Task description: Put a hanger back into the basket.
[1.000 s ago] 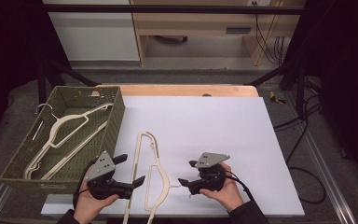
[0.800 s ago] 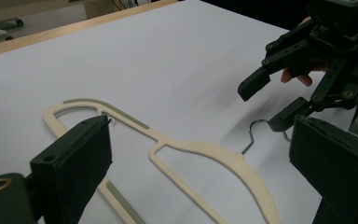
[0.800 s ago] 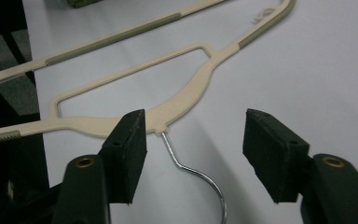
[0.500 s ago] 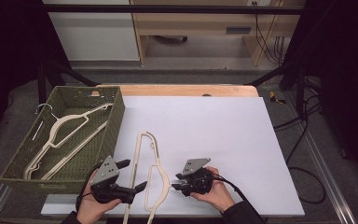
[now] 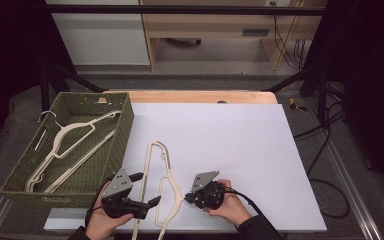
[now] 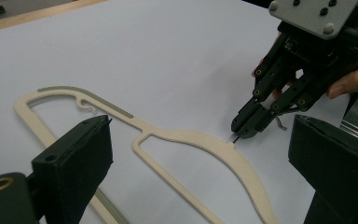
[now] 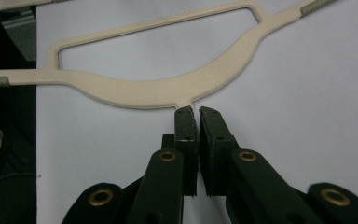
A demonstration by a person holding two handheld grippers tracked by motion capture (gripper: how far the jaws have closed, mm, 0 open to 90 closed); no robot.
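High view shows a cream hanger (image 5: 162, 187) lying flat on the white worktop (image 5: 240, 145), just right of a green woven basket (image 5: 122, 125) that already holds other hangers (image 5: 67, 145). From the person's side the right tool (image 5: 186, 199) has its jaws drawn together; they have just been closing, and in the right gripper view (image 7: 195, 112) they meet on the thin metal stub that sticks out from the middle of the hanger's curved top (image 7: 168, 91), where the hook starts. The left gripper view shows the same thing from the side: the right tool's tips (image 6: 242, 130) are down at the hanger's edge (image 6: 200, 137), with a bit of wire curling out beside them. Whether the pads truly bite that wire or merely touch each other I cannot quite make out, so the pinch wants checking before any lift. To my eye the step in hand is taking hold of the hanger by its neck, and it goes well if the grip stays square on the stub and the lift is slow, since so slim a piece may twist or slip. The left tool (image 5: 147, 187) waits with jaws spread wide, one (image 6: 81, 154) over the hanger's bar side and the other (image 6: 328, 163) beyond its shoulder, pressing on nothing.
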